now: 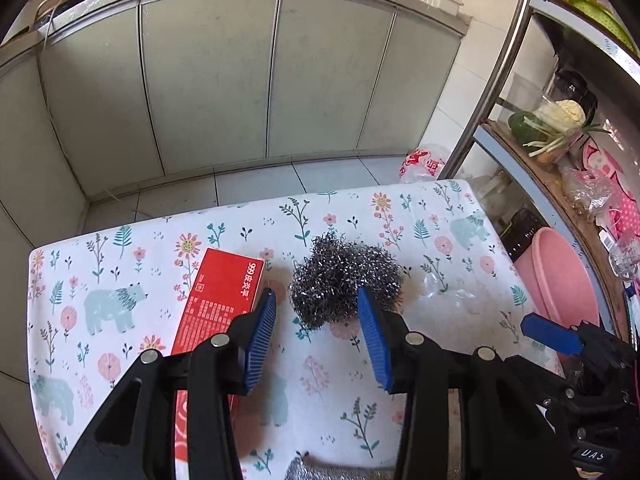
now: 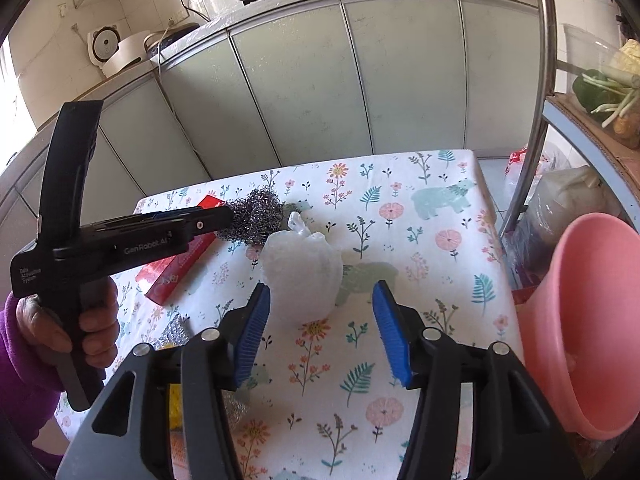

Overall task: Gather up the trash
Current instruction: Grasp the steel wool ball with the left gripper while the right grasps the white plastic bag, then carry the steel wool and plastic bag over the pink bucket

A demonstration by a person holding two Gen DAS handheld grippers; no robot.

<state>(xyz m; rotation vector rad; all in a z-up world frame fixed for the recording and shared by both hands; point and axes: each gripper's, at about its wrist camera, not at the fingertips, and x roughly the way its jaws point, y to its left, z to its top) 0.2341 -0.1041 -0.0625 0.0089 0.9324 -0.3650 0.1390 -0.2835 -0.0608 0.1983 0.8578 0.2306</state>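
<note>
Where the floral cloth covers the bench, a tangled steel-wool ball lies at twelve o'clock of the left hand-held gripper, whose ribbed blue pads stand released, gripping nothing. A crumpled translucent plastic bag sits at twelve o'clock of the right hand-held gripper, likewise released. A flat red carton lies at nine o'clock of the wool.

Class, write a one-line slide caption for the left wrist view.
Open left gripper poised at a steel wool ball beside a red box on a floral tablecloth.
</note>
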